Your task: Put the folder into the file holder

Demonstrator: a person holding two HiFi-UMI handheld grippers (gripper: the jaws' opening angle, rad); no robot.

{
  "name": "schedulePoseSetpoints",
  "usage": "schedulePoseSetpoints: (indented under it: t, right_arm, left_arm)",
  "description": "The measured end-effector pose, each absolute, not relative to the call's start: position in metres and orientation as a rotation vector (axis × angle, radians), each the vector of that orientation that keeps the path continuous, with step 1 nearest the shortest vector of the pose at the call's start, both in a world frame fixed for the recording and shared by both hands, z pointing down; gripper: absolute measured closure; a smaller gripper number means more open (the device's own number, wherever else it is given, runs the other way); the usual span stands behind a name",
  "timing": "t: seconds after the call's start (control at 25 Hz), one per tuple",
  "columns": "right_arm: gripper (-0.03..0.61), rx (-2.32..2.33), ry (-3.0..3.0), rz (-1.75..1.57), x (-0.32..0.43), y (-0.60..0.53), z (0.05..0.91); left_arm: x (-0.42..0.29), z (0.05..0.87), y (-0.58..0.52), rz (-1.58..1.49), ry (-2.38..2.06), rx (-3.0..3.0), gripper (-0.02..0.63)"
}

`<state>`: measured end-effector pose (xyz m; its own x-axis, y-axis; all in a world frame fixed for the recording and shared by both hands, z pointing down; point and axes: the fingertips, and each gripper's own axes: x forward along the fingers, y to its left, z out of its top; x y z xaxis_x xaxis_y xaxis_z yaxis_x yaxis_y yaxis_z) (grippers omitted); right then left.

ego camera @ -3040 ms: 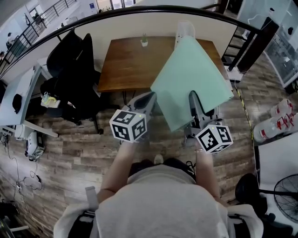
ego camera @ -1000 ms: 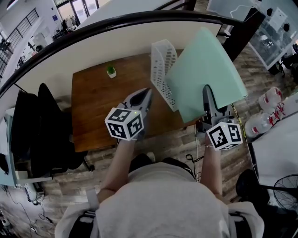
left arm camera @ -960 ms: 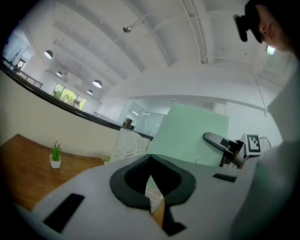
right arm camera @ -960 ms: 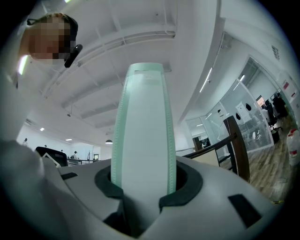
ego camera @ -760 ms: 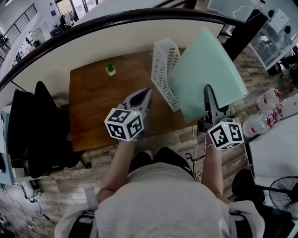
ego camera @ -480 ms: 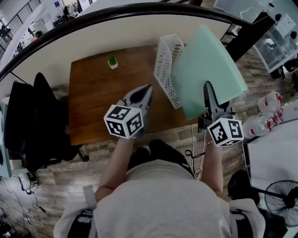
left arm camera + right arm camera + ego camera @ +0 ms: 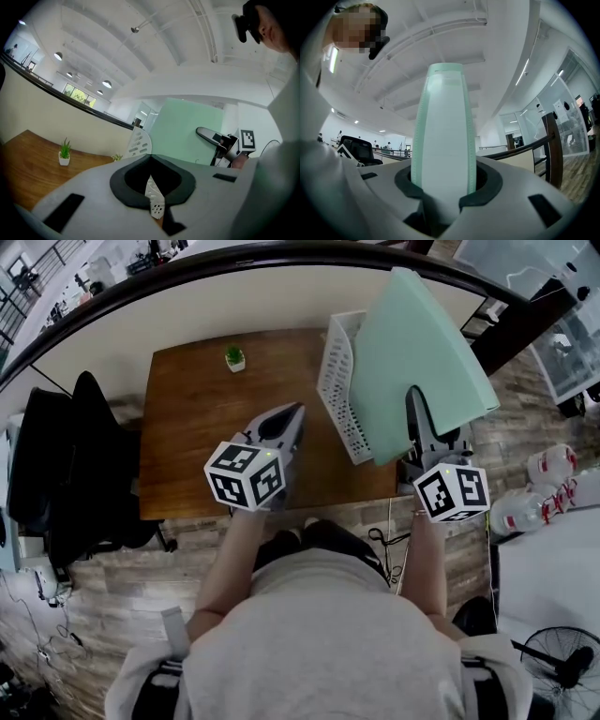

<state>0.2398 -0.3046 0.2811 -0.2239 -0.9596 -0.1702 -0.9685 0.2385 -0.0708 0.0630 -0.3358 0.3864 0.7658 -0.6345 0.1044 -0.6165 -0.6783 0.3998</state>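
- The folder (image 7: 422,343) is held up in the air at the table's far right corner. It leans over the right side of the file holder (image 7: 339,395), and its top reaches past the table's back edge.
- The right gripper (image 7: 415,401) is clamped on the folder's lower edge, with the jaws pressed against both faces of it.
- The folder is pale mint green, plain and flat. The right gripper view shows it edge-on as a tall, narrow band.
- The file holder is white with perforated walls and stands upright on the wooden table (image 7: 187,446), between the folder and the left gripper (image 7: 291,414).
- The left gripper hangs over the middle of the table. Its jaws are together but for a thin slit and hold nothing.
- A small potted plant (image 7: 234,357) stands near the table's back edge, well apart from the holder.
- Black chairs (image 7: 56,474) stand left of the table, and bottles (image 7: 553,474) are on the floor to the right.
- The folder hides the holder's right side, so I cannot tell whether the two touch.
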Motion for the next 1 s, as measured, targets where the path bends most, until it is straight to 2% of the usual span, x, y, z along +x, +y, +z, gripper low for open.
schedulePoseSetpoints:
  t: [1.0]
  right_arm:
    - [0.406,-1.76,2.414,0.074,0.232,-0.355,0.312]
  left_arm:
    - [0.068,0.389,-0.365,-0.067,-1.094,2.476,0.601]
